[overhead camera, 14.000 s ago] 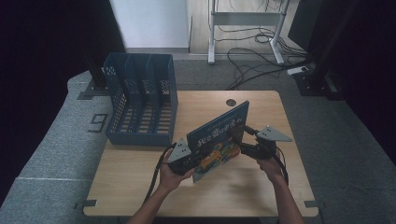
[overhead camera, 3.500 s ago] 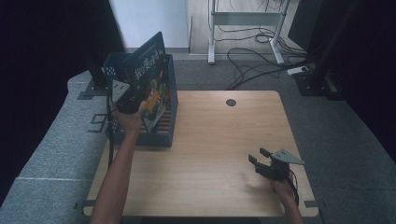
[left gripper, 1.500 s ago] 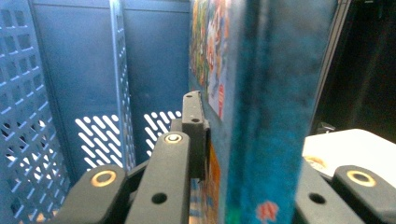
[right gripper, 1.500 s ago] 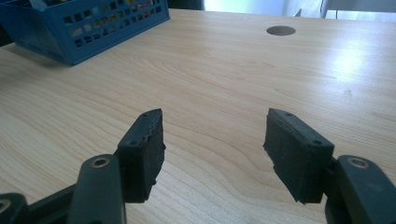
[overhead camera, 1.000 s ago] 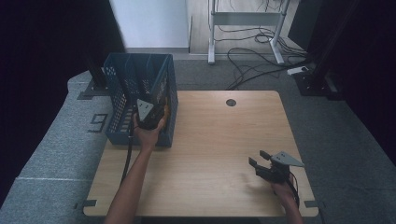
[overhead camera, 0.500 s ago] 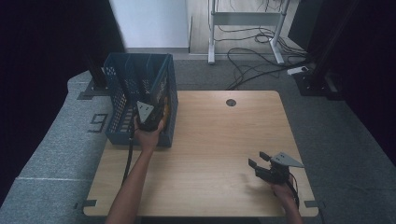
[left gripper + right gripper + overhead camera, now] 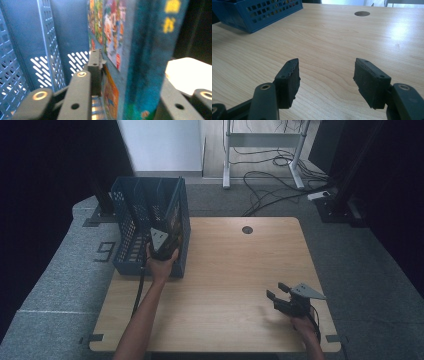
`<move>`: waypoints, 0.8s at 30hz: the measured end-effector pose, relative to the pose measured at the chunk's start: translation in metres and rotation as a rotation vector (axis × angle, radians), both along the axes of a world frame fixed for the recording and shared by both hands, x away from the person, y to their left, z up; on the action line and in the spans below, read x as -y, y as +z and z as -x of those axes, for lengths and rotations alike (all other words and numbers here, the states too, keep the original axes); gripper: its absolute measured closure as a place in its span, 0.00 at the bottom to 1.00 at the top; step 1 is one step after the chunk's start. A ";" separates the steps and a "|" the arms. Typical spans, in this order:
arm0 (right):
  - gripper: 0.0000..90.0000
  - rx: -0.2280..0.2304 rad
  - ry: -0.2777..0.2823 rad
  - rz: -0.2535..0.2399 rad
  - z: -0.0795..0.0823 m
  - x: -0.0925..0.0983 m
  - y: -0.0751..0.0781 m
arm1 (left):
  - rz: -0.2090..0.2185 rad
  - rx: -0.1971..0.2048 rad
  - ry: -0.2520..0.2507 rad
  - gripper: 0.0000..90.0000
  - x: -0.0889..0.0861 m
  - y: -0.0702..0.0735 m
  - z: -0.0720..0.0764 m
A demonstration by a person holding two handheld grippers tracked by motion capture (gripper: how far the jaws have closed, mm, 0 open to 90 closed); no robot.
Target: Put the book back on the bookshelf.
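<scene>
We see a blue slotted basket on the far left of the wooden table, and a picture book standing upright in its rightmost slot. Our left tool reaches into that slot from the near side; in the left gripper view its jaws sit on either side of the book, but we cannot tell whether they press on it. Our right tool rests at the near right of the table, well apart from the basket, its jaws spread wide with nothing between them.
</scene>
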State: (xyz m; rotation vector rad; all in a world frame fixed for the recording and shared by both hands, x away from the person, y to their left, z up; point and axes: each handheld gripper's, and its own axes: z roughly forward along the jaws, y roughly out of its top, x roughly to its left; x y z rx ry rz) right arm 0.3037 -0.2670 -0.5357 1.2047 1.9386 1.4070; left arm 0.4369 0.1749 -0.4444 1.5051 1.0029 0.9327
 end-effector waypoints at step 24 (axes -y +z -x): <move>0.40 -0.005 0.000 0.002 -0.001 0.001 0.000 | 0.025 -0.041 -0.061 0.43 -0.009 0.006 0.005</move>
